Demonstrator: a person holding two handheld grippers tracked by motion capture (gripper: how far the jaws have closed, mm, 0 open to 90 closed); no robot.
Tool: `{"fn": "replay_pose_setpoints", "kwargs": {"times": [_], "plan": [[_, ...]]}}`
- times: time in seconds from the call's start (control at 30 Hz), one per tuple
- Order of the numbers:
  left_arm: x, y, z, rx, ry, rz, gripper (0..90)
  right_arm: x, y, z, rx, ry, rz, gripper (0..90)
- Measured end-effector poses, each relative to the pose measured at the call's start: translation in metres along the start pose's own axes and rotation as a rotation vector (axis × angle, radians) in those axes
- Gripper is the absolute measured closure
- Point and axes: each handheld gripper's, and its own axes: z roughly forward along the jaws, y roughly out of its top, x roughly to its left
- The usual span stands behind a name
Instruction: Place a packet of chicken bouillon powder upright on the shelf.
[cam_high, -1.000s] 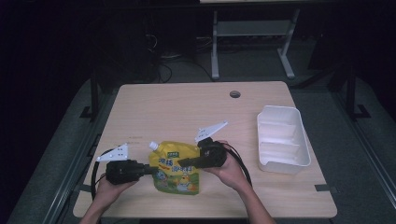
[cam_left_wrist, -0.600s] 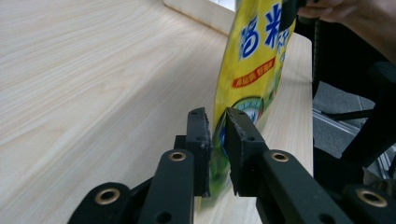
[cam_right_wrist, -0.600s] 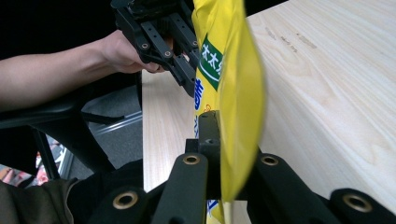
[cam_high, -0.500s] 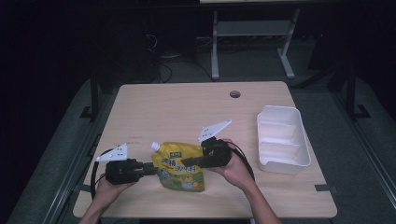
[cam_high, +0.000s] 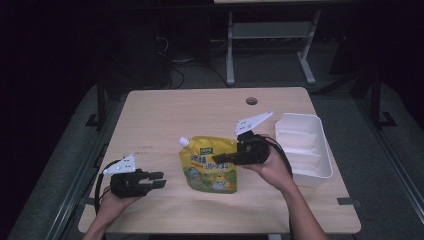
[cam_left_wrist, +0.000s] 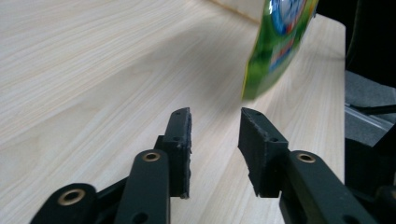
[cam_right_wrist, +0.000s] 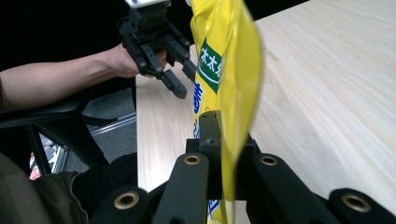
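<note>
Pouch clamped in right hand-held gripper above tabletop; left hand-held gripper jaws just opened, nothing between them, well apart from pouch.

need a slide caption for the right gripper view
Right claw clamps the yellow pouch edge-on above the wooden table; left claw open beyond it.

Your pouch sits mid-table, with the tray to its right at the table's edge. Your left gripper lies left of the pouch, apart; your right gripper is on it.
</note>
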Motion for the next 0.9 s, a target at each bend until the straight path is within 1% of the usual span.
{"fn": "replay_pose_setpoints", "kwargs": {"times": [0.17,0.23,0.37,0.4,0.43,0.47,0.53,0.63,0.67,0.7,0.8,0.83,0.87,0.9], "plan": [[-0.002,-0.003,0.002,0.023,0.019,0.01,57.5,-0.009,0.003,-0.025,-0.009,-0.029,-0.001,87.4],[-0.003,-0.005,0.003,0.027,0.026,0.009,55.5,-0.013,0.003,-0.034,-0.014,-0.034,0.001,87.3],[-0.003,-0.009,0.005,0.044,0.051,0.011,49.9,-0.022,0.003,-0.053,-0.02,-0.052,0.011,87.2],[-0.004,-0.01,0.005,0.047,0.055,0.01,48.0,-0.026,0.002,-0.064,-0.024,-0.065,0.018,87.2],[-0.004,-0.01,0.004,0.05,0.06,0.015,47.2,-0.028,0.002,-0.07,-0.028,-0.069,0.019,87.3],[-0.005,-0.011,0.004,0.055,0.068,0.021,47.2,-0.028,0.002,-0.07,-0.028,-0.069,0.019,87.3],[-0.005,-0.013,0.003,0.061,0.08,0.026,45.7,-0.033,0.002,-0.081,-0.026,-0.08,0.024,87.3],[-0.005,-0.016,0.001,0.051,0.09,0.01,43.6,-0.041,0.001,-0.097,-0.028,-0.095,0.038,87.3],[-0.004,-0.018,-0.001,0.042,0.098,-0.001,42.7,-0.048,0.0,-0.108,-0.033,-0.111,0.042,87.2],[-0.004,-0.018,-0.001,0.042,0.098,-0.001,42.4,-0.048,0.0,-0.108,-0.033,-0.111,0.042,87.2],[-0.001,-0.021,-0.003,0.032,0.114,-0.023,41.7,-0.057,-0.001,-0.123,-0.043,-0.126,0.058,87.2],[0.0,-0.022,-0.004,0.029,0.121,-0.03,41.0,-0.064,-0.003,-0.132,-0.047,-0.135,0.066,87.2],[0.001,-0.023,-0.004,0.024,0.128,-0.036,41.0,-0.064,-0.003,-0.132,-0.047,-0.135,0.066,87.2],[0.002,-0.024,-0.004,0.016,0.134,-0.048,40.5,-0.067,-0.004,-0.136,-0.046,-0.14,0.069,87.2]]}}
